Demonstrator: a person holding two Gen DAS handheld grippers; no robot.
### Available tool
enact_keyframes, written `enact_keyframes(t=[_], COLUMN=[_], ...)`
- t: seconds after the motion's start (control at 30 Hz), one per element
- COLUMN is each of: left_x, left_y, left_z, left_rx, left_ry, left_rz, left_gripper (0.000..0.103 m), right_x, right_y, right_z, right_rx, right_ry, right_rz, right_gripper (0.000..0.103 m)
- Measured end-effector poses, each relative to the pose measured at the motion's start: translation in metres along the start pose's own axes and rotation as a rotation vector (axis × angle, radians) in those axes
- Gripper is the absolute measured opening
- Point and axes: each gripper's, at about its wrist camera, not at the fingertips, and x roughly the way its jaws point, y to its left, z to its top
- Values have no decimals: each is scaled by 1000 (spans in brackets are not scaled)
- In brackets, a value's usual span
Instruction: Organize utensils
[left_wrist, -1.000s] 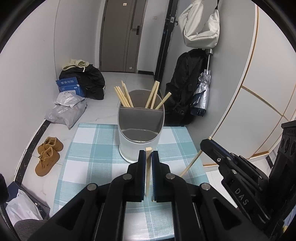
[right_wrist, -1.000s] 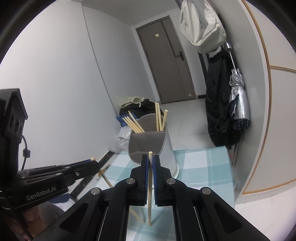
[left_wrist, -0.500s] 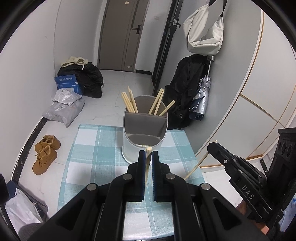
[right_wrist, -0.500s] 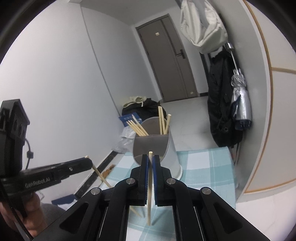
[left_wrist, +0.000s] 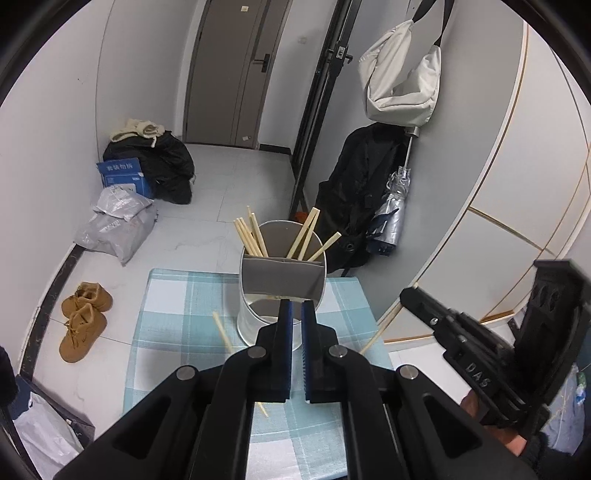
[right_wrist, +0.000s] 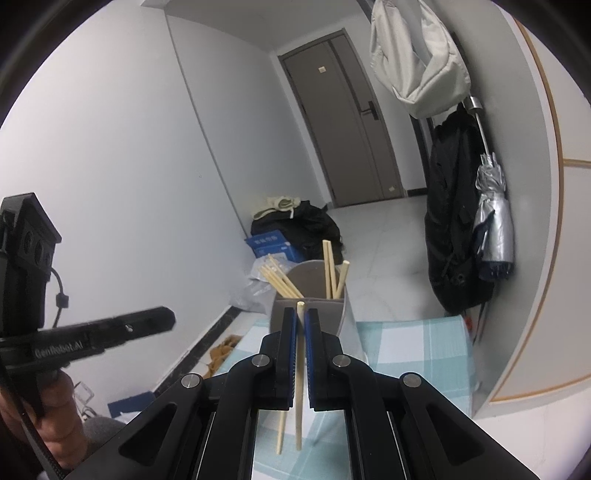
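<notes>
Now the left gripper (left_wrist: 294, 308) is hovering with jaws apart, gripping nothing, by the utensil holder (left_wrist: 282, 284); the right gripper (right_wrist: 301, 317) is clamping a chopstick (right_wrist: 299, 376) upright; another chopstick (left_wrist: 222, 331) is lying on the checked tablecloth (left_wrist: 177, 325).

Both wrist views near, facing the shared utensil holder (left_wrist: 282, 284).

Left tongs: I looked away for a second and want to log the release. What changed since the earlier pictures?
The left tongs let go: the chopstick they pinched is gone from between them, and a loose chopstick now lies tilted on the checked cloth left of the holder. The right tongs still clamp their chopstick; the holder kept its place.
</notes>
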Motion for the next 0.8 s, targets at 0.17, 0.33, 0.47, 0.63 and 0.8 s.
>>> enact_keyframes(t=[0.17,0.33,0.47,0.63,0.8], left_x=[20,76,121,171,193], left_y=[39,83,102,114,125], left_z=[-10,-38,-47,-47,-40], left_rx=[-76,-183,-230,-221,-223], left_ry=[59,187,264,328,332], left_rz=[60,173,225,269,322], left_gripper=[15,57,57,57,57], right_x=[6,13,15,14,21], right_y=[-10,-29,-42,-60,-80], right_z=[-12,-34,-46,-51,-55], right_rx=[32,124,195,261,334], right_ry=[32,100,143,161,186], right_rz=[-1,25,43,51,42], right_gripper=[4,4,4,4,4])
